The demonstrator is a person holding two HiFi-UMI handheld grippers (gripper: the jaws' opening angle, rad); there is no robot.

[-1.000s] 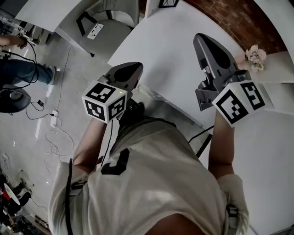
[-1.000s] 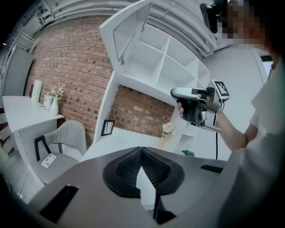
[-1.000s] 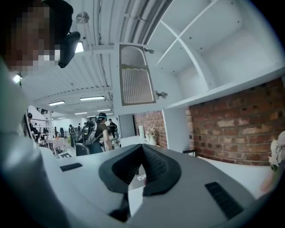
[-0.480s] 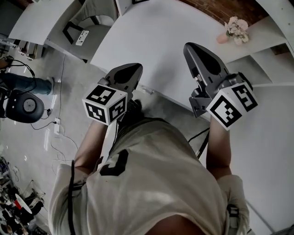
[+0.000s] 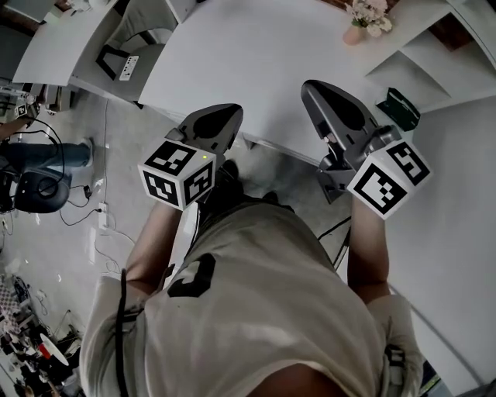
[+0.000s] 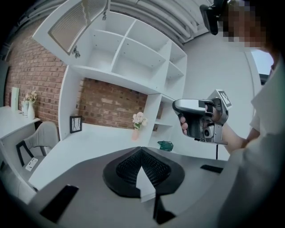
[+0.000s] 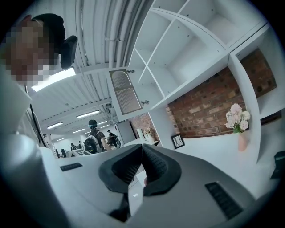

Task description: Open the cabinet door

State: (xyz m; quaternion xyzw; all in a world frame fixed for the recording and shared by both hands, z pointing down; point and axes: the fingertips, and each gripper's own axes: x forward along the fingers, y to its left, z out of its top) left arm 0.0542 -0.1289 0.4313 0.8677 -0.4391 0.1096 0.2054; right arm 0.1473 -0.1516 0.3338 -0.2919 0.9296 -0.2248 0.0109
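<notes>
Both tools are pinched closed on nothing: the left tool and the right tool point across the white tabletop. The cabinet door hangs high up, leftward, well apart; the left tool seems nearer.

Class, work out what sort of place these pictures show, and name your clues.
Probably a home-style room set up inside a workshop or lab: white shelves against a brick wall, flowers on the desk, but loose cables across the floor.
</notes>
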